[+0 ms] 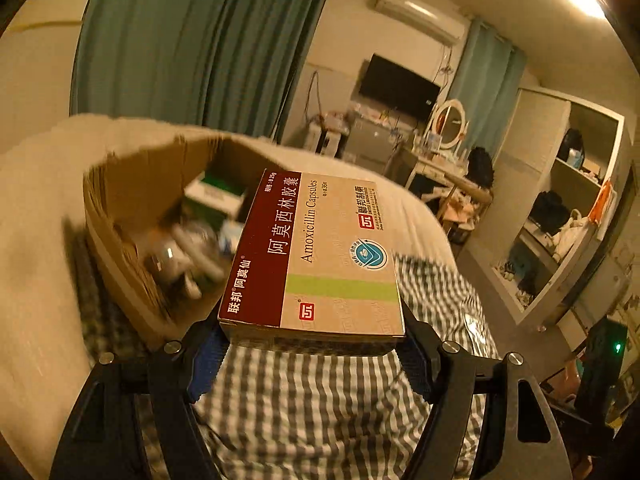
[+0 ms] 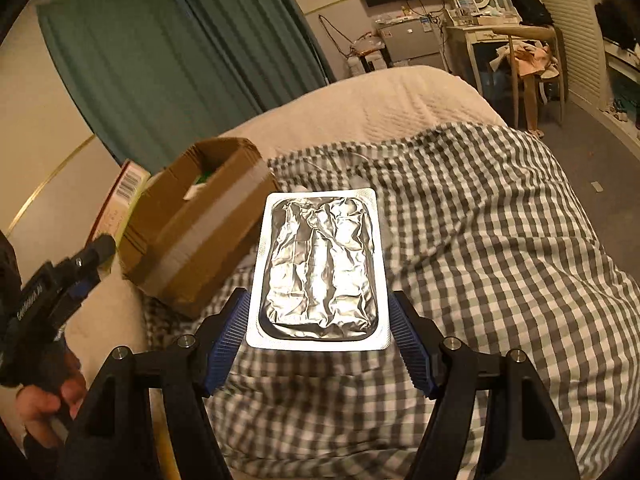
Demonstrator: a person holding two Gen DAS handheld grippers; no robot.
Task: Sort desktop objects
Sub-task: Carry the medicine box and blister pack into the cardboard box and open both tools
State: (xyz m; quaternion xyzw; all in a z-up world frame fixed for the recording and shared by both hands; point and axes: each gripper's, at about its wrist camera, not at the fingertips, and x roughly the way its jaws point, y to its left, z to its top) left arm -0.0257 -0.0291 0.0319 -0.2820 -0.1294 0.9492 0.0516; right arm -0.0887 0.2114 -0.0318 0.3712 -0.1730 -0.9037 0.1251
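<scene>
My left gripper [image 1: 314, 340] is shut on a flat amoxicillin capsule box [image 1: 320, 256], maroon and beige with a green stripe, held level beside the right rim of an open cardboard box [image 1: 132, 184]. Blurred small items lie inside that carton. In the right wrist view, my right gripper [image 2: 320, 312] is shut on a silver foil blister pack [image 2: 320, 268], held flat above the checked blanket. The cardboard box [image 2: 200, 232] stands to its left. Beyond it the left gripper [image 2: 88, 268] shows with the capsule box [image 2: 120, 204], a hand [image 2: 44, 404] on its handle.
Everything rests on a bed with a grey-and-white checked blanket [image 2: 480, 240] and a cream cover [image 2: 380, 104]. Teal curtains [image 1: 180, 40] hang behind. A dressing table with a round mirror [image 1: 448, 124], a chair [image 2: 528, 60] and open shelves [image 1: 560, 208] stand past the bed.
</scene>
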